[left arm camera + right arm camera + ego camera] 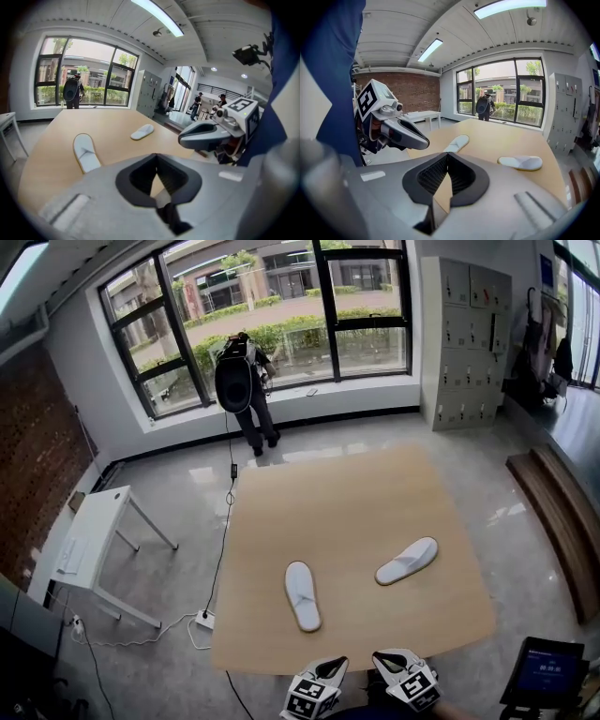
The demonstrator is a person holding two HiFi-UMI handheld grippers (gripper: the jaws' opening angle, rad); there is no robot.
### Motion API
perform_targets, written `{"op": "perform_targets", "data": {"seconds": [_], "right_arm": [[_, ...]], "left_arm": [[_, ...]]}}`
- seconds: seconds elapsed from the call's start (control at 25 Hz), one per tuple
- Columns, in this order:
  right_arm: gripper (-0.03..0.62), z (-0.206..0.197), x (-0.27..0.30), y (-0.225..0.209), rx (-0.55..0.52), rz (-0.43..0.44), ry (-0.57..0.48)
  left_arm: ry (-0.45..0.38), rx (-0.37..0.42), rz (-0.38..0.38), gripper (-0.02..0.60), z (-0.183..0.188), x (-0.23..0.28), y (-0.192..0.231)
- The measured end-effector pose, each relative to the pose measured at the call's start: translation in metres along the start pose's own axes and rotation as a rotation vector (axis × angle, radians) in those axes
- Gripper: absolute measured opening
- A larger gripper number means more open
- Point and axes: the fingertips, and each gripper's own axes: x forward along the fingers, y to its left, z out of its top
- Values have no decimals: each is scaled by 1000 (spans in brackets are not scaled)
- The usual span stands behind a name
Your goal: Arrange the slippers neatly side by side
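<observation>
On the wooden table the left slipper lies roughly lengthwise, close to the near edge. The right slipper lies askew, angled toward the far right and well apart from the first. Both are white and sole-down. The left claw and the right claw hover side by side at the table's near edge, each with its jaws pressed together and nothing between them. A person wearing a backpack stands at the window.
</observation>
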Motion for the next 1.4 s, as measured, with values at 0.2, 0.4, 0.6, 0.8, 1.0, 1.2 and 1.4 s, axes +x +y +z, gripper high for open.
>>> {"op": "perform_targets", "data": {"seconds": [0.2,0.4,0.6,0.8,1.0,1.2,1.4], "right_arm": [[11,15,23,-54,-31,31,-7],[11,25,39,-73,-3,83,-6],[11,34,62,-110,-2,144,11],[11,30,74,-126,22,154,28],[11,27,88,-144,65,115,46],[11,22,87,-166,96,19,59],[11,6,95,-196,125,-65,70]], "left_arm": [[-51,-4,48,3,55,35,23],[-34,50,86,3,69,51,29],[7,30,125,3,82,77,44],[58,22,138,3,81,86,54],[89,35,93,4,84,106,66],[101,85,-18,3,90,131,62],[83,95,-50,3,85,150,79]]}}
